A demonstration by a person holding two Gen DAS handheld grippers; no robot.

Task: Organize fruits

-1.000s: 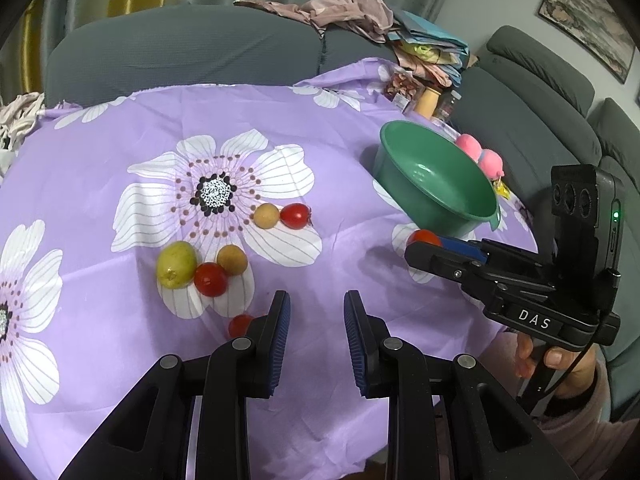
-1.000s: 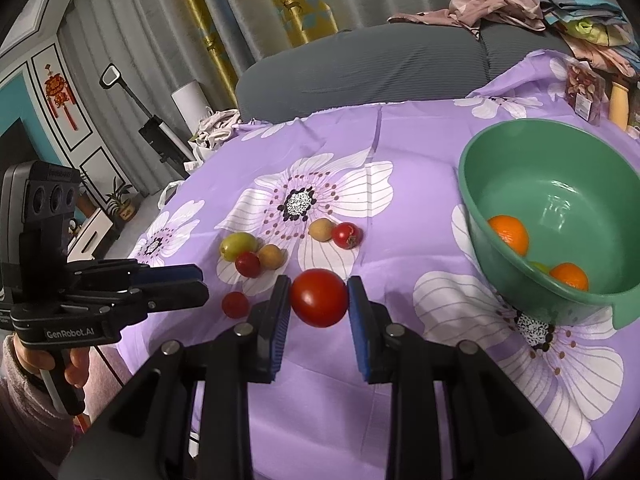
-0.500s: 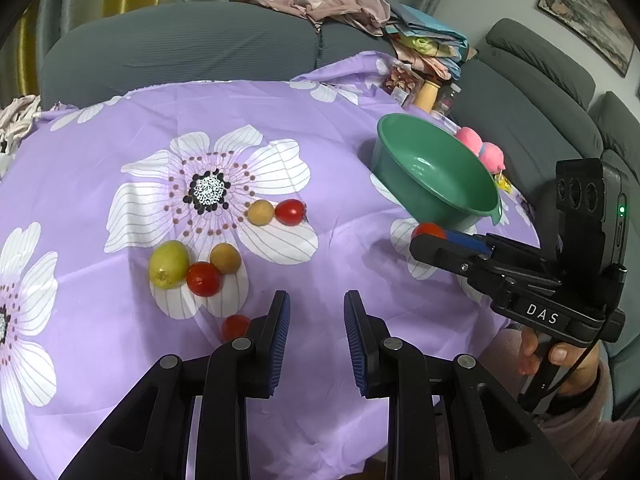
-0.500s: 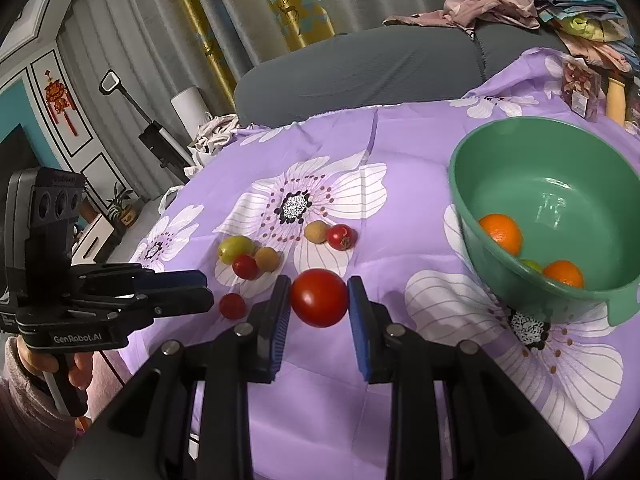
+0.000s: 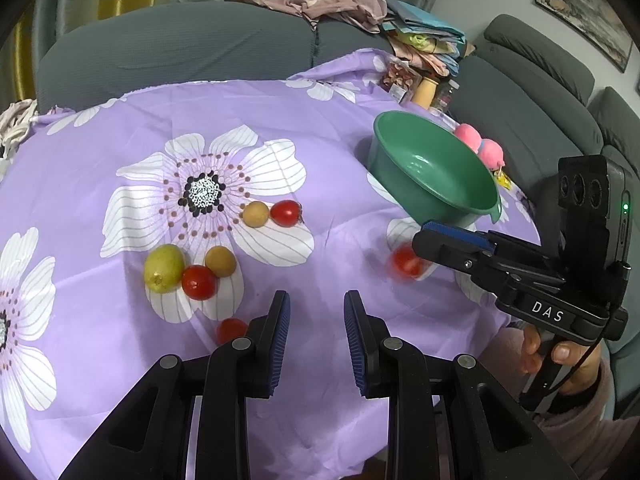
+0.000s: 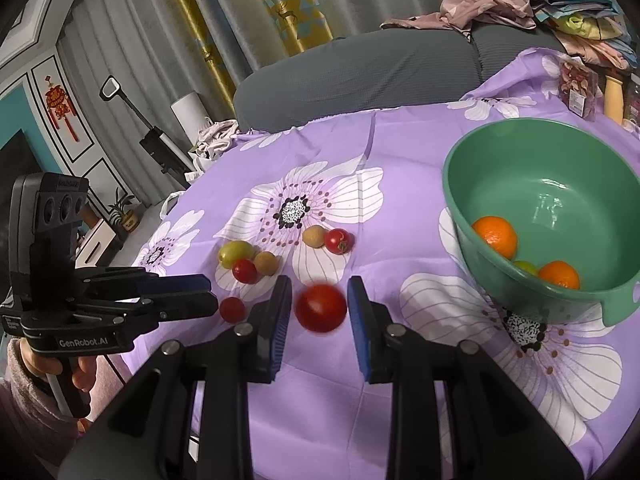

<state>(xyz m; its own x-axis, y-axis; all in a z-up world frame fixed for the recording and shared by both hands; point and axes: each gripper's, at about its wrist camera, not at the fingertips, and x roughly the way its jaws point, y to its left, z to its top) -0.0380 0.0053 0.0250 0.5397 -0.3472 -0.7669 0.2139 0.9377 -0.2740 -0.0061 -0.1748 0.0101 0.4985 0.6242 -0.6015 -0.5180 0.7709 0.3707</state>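
Note:
A large red tomato (image 6: 320, 308), blurred, hangs low between the pads of my right gripper (image 6: 319, 280) with a sliver of space on each side. In the left wrist view this tomato (image 5: 406, 262) is a smear below the right gripper (image 5: 420, 238), clear of its tips and above the cloth. My left gripper (image 5: 316, 296) is shut and holds nothing. It hovers over the cloth just right of a small red tomato (image 5: 231, 330). A green bowl (image 6: 452, 208) at the right holds two oranges (image 6: 495, 237) and a green fruit (image 6: 526, 267).
On the purple flowered cloth (image 5: 120, 120) lie a yellow-green fruit (image 5: 164, 268), a tomato (image 5: 199, 282), a tan fruit (image 5: 220, 261), another tan fruit (image 5: 256, 214) and a tomato (image 5: 286, 213). Jars and packets (image 5: 424, 90) stand behind the bowl. A grey sofa (image 5: 200, 52) rings the table.
The large tomato, gripped sharply between the right pads before, has dropped lower and gone blurred, leaving the fingertips in the left wrist view. Both grippers stay about where they were.

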